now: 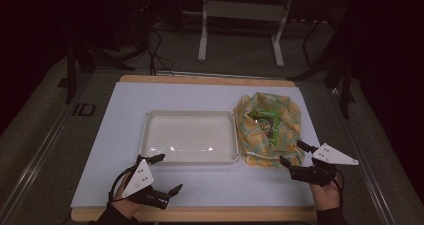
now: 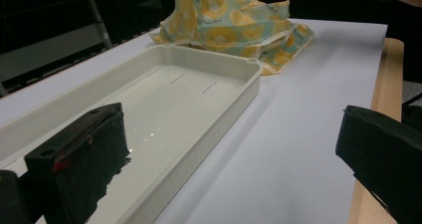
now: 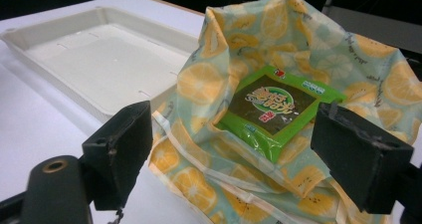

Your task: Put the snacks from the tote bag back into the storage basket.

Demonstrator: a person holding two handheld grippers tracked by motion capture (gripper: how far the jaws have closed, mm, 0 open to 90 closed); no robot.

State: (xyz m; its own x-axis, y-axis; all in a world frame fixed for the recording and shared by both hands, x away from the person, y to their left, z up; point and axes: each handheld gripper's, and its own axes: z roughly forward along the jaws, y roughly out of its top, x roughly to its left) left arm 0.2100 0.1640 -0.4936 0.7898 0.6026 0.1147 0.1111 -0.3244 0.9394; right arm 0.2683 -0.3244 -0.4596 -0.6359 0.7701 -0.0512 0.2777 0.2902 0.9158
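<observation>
While both grippers hover spread wide and empty — left gripper (image 1: 167, 172) near the white tray (image 1: 150, 135), right gripper (image 1: 296, 153) by the lemon-print bag (image 1: 287, 110) — a green packet (image 3: 273, 109) lies inside that bag, right of the tray.

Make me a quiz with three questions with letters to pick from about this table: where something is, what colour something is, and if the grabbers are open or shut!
1. Where is the green packet?
A. in the tray
B. inside the lemon-print bag
C. on the floor

2. What colour is the tray?
A. white
B. red
C. black

3. How is the right gripper?
A. shut on the bag
B. shut on the packet
C. open

Answers: 1 B, the bag's cloth surrounds it; 2 A, it looks white and holds nothing; 3 C, its jaws stand wide apart before the bag.
</observation>
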